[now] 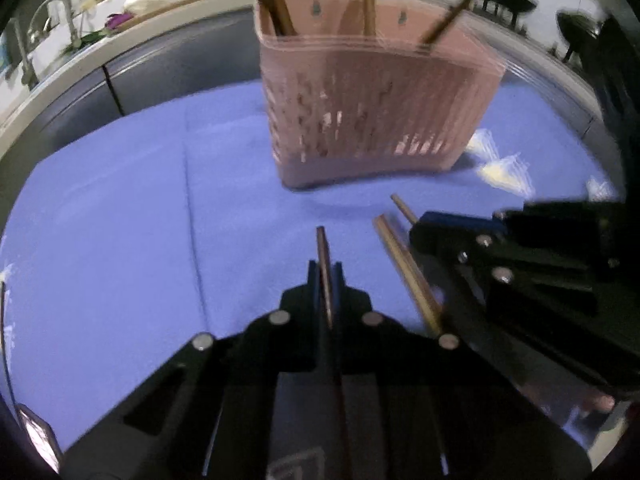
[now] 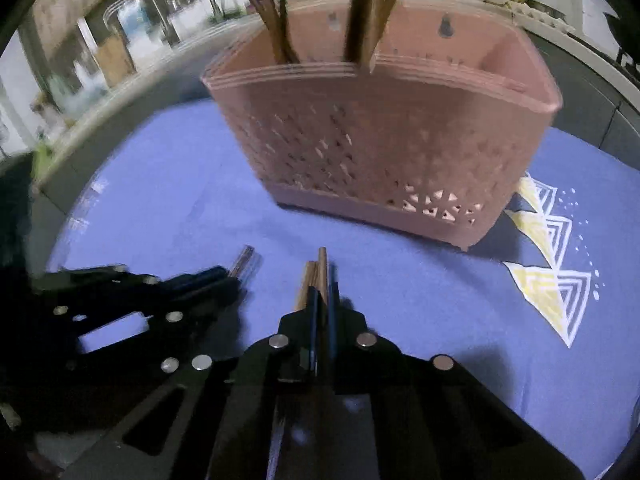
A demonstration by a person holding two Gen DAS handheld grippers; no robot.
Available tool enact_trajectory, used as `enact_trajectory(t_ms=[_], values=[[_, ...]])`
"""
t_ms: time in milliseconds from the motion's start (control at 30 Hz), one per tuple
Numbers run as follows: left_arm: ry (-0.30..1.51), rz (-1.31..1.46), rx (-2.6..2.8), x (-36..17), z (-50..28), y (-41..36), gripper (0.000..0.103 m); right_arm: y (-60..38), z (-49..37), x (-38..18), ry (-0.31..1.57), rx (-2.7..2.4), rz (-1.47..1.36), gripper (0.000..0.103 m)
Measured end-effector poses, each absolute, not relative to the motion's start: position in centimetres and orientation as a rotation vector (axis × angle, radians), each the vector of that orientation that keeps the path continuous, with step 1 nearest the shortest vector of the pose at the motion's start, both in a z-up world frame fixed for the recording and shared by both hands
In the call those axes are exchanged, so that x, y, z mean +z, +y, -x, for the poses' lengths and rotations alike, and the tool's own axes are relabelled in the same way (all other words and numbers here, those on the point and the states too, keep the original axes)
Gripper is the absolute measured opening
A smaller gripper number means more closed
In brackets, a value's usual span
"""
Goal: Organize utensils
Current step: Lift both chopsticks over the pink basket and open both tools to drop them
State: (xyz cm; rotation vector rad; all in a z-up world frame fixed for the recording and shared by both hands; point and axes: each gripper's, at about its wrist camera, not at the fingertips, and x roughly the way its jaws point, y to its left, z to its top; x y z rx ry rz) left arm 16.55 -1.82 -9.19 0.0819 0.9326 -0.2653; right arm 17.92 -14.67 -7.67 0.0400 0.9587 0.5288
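My left fingers (image 1: pixel 325 268) are pinched shut on a single dark wooden chopstick (image 1: pixel 323 256), whose end pokes out just past the tips at the lower centre of the left wrist view. My right fingers (image 2: pixel 322 292) are clamped on a pair of brown chopsticks (image 2: pixel 316 276), their ends standing a little beyond the tips at the lower centre of the right wrist view. In the left view that same pair shows at centre right as long tan sticks running down toward the lower right.

The blue cloth (image 1: pixel 120 220) fills most of both frames and covers the bench; I see a fold line down its left half in the left view, and yellow and white triangle prints (image 2: pixel 560 292) at the right of the right view.

The pink utensil basket (image 2: pixel 380 140) stands upright on the cloth at upper centre of both views, well ahead of both sets of fingers. Its front wall is perforated, and I can see two hanging holes in the back wall.

Several chopsticks (image 2: pixel 276 24) already stand in it, leaning out the top: one bunch at its left end, another near the middle. In the left view one more stick (image 1: pixel 460 12) leans out toward the upper right.

Everything is somewhat blurred.
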Motion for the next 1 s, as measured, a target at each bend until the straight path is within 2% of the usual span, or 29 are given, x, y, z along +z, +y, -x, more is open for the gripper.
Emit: enact_trajectory(t_ms=[267,400,767,1000], values=[[0.624,-0.018,-0.320,2.5,-10.3,0.6,0.005,-17.8,-11.3,3.1,0.595,0.566,-0.116,0.005],[0.527,-0.029,-0.327,5.8,-8.1,0.5,0.005,-18.9,-9.2,6.2,0.460,0.536,-0.120,0.005],[0.486,-0.088,-0.329,7.4,-7.7,-0.9,0.005,-17.9,-8.9,8.2,0.367,0.493,-0.127,0.005],[0.353,-0.042,-0.300,15.5,-11.9,-0.7,0.005,-16.9,-14.6,12.5,0.273,0.421,-0.217,0.005]])
